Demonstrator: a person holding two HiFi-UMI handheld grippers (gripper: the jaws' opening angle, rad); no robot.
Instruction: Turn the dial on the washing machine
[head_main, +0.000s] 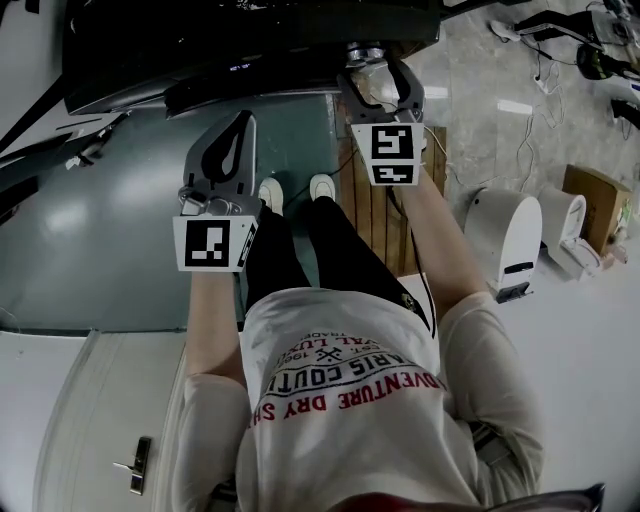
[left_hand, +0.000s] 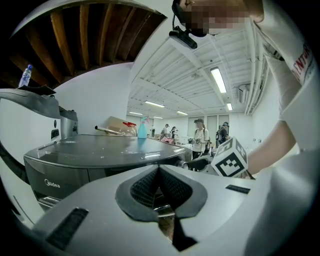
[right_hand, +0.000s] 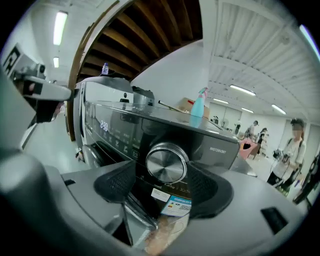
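The left gripper (head_main: 241, 128) hangs at about ten o'clock in the head view, in front of the dark washing machine (head_main: 250, 45) and apart from its front. The left gripper view shows its jaws clenched, tips meeting with nothing between them. The machine's grey top spreads toward nine o'clock there. A blue spray bottle (left_hand: 142, 129) stands on that top, at about eleven o'clock from the jaw tips.

Further right, at one o'clock in the head view, the right gripper (head_main: 378, 72) reaches the machine's control panel (right_hand: 115, 132). The dial (right_hand: 166, 162), a round silver knob, sits at the right end of that panel. The right gripper view shows it between the jaws, which stand released. The jaw at the dial's eight o'clock is clear of it by a visible gap. The jaw at four o'clock is just beside the rim, and I cannot tell whether it touches.
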